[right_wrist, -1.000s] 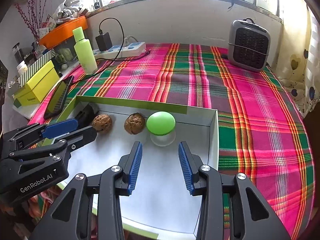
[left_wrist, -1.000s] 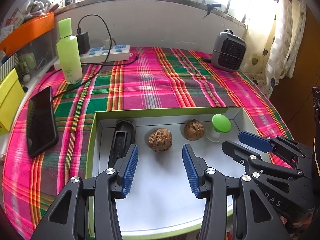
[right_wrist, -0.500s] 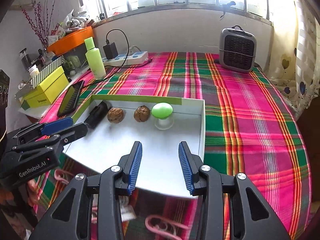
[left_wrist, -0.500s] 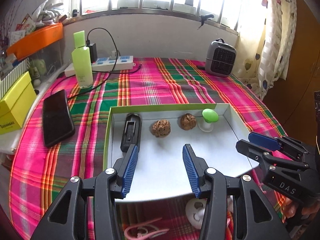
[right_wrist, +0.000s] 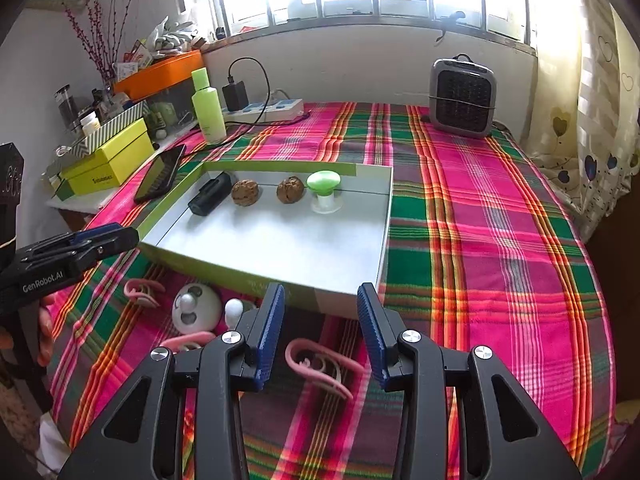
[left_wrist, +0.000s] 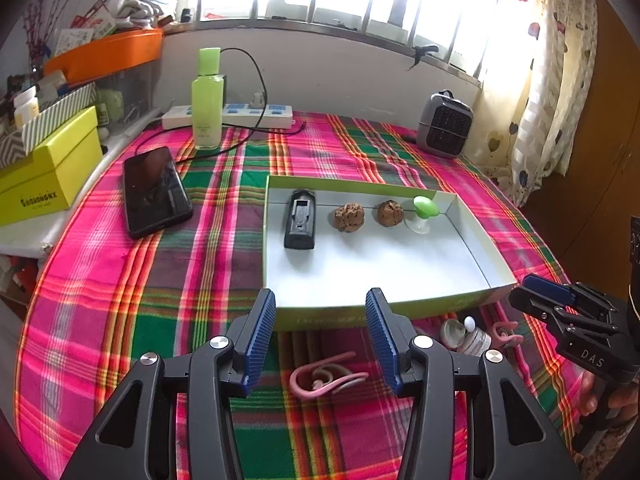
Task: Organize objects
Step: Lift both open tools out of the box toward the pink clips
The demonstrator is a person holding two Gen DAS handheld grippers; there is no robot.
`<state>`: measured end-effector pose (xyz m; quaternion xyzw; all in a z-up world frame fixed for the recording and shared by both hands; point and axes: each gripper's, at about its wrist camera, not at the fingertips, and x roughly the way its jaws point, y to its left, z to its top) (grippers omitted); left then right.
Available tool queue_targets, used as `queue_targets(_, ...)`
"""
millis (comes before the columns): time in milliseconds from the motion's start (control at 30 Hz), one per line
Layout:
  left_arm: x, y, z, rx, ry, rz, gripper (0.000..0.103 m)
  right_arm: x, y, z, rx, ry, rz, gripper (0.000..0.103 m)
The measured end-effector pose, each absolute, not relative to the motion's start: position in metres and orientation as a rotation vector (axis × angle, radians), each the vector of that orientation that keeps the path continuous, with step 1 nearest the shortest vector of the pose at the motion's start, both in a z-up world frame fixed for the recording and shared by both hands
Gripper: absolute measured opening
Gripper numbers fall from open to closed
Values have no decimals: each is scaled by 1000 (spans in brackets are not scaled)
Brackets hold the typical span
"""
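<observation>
The pink ear hook lies on the plaid bench just below the green-walled box, between the wide-open, empty right gripper, which should descend squarely; the left gripper, at nine o'clock, gapes empty too.

A pink-green plaid cloth, a green-rimmed white tray, brown walnuts and pink hooks are seen.

walnuts: 2 | black device in tray: 1 | green-capped item: 1 | tray: 1 | pink ear hooks: 3 | phone: 1 | green bottle: 1 | heater: 1 | hand-held grippers: 2
</observation>
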<state>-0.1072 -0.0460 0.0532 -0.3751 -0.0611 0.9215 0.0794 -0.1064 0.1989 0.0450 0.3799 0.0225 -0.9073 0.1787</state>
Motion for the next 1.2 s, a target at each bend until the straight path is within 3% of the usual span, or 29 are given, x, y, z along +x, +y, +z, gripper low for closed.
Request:
queue_targets(233,-95,-56,37,-1177,-188,2735,46,-92,200,38,1080,112,-2548,39)
queue_targets(800,-93,-51,14,-1228,-244,2603,46,-93,218,15,1160,10,-2465,39)
queue_targets(1200,-88,-46,11,-1237,-234,2568,46,-78,203,14,1144,102,-2390,39)
